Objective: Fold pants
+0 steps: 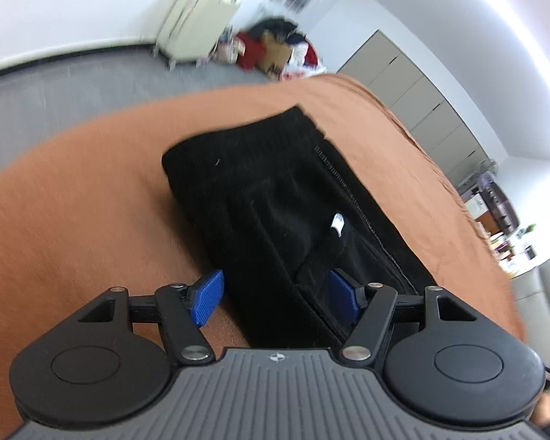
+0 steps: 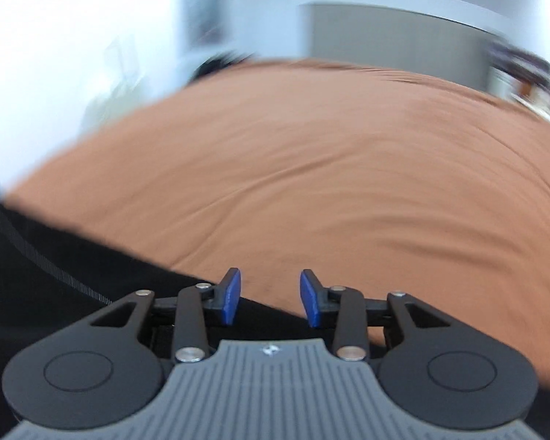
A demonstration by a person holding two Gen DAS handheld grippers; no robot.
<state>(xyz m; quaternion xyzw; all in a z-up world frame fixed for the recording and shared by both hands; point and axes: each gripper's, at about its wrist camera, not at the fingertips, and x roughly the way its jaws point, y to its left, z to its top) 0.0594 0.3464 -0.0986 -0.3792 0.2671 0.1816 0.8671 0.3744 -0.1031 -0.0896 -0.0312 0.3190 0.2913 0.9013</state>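
Note:
Black pants point(image 1: 275, 198) lie folded into a long strip on an orange-brown bed cover point(image 1: 73, 212), running away from the camera. A white label point(image 1: 338, 223) shows on them. My left gripper point(image 1: 275, 299) is open above the near end of the pants, its blue pads point(image 1: 209, 295) wide apart and empty. In the blurred right wrist view, the pants point(image 2: 55, 275) fill the lower left. My right gripper point(image 2: 270, 299) is open and empty over their edge, where they meet the cover point(image 2: 311, 183).
Grey floor point(image 1: 73, 88) lies beyond the bed's far edge. A cream suitcase point(image 1: 194, 25) and a pile of clothes and bags point(image 1: 275, 47) stand against the far wall. Grey cabinets point(image 1: 421, 99) line the right wall.

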